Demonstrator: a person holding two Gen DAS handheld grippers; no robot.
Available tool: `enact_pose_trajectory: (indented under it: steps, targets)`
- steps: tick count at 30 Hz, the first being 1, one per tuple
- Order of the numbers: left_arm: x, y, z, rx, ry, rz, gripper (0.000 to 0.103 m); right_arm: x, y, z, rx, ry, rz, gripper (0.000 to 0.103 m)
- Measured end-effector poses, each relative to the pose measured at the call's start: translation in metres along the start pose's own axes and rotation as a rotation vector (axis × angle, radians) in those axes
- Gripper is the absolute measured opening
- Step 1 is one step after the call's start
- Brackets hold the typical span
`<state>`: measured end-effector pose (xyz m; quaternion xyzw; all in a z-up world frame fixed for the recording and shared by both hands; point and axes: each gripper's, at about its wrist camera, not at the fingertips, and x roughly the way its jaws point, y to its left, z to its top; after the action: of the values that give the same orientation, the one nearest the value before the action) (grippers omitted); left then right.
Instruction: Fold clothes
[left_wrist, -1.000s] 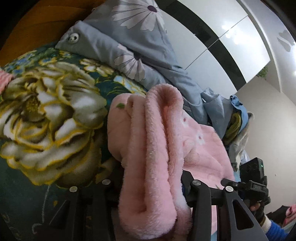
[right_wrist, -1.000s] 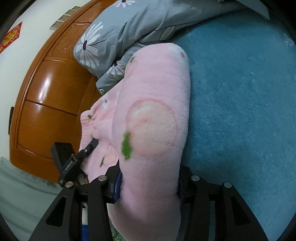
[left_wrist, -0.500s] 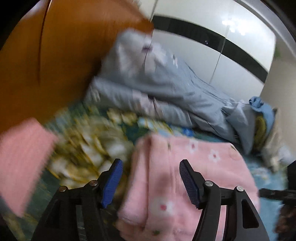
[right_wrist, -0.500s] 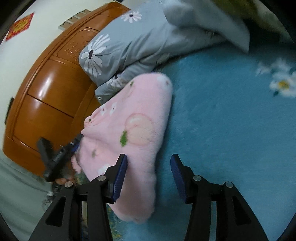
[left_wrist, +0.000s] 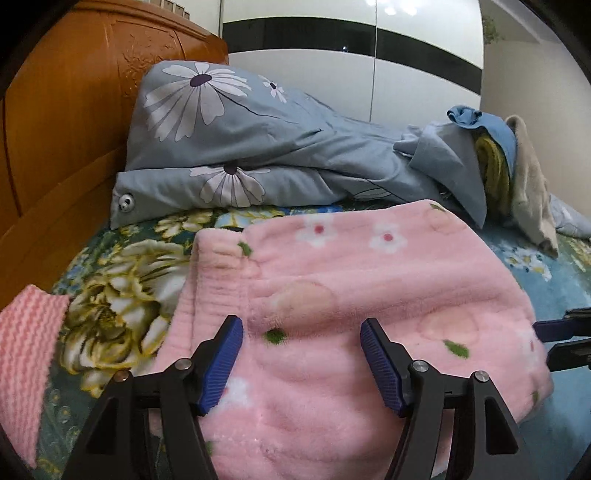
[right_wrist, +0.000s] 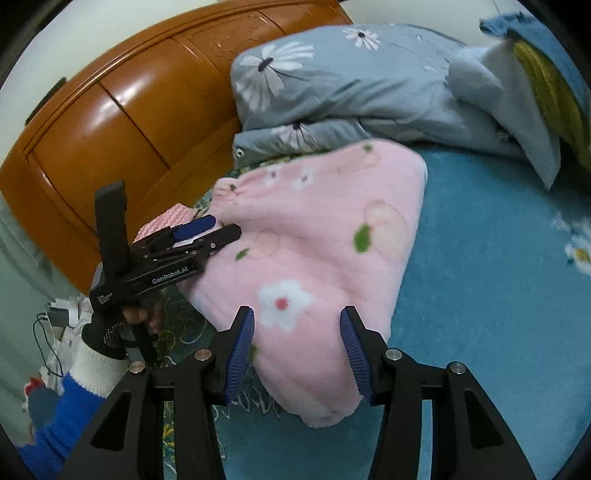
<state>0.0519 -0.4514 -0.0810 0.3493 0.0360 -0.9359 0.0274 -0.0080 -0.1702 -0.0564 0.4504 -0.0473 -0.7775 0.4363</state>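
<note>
Blue floral bedspread (right_wrist: 480, 295) is shown with a pink fleece flower-print garment (left_wrist: 351, 314) laid on it, folded into a flat rectangle. Left gripper (left_wrist: 301, 363) and right gripper (right_wrist: 297, 356) are released above it, nothing gripped. Fold is judged done; a pink knit piece (left_wrist: 26, 354) is possibly left.

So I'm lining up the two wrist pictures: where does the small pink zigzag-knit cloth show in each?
Left wrist: the pink zigzag-knit cloth lies at the left edge, left of the fluffy pink flower-print garment.
Right wrist: it peeks out left of centre, behind the left gripper.
Shared landmark: the orange wooden headboard.
</note>
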Motion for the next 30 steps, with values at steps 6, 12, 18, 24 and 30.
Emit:
enact_pose_trajectory:
  steps: [6,12,18,24,30]
  targets:
    - [0.0,0.002,0.001,-0.051,0.006,-0.013,0.07,0.016,-0.003,0.002,0.022,0.025,-0.032,0.051]
    - [-0.034,-0.03,-0.007,-0.026,-0.065,0.112,0.07,0.001,0.001,-0.008,0.022,-0.025,-0.051,0.051]
    - [-0.063,-0.054,-0.042,-0.135,-0.109,0.201,0.073,-0.011,0.01,-0.036,0.015,-0.068,-0.118,0.051]
    - [-0.069,-0.073,-0.063,-0.17,-0.068,0.261,0.088,-0.003,0.015,-0.067,0.005,-0.04,-0.216,0.051]
    - [-0.067,-0.084,-0.078,-0.216,0.014,0.29,0.094,0.013,0.024,-0.087,-0.052,-0.032,-0.307,0.051]
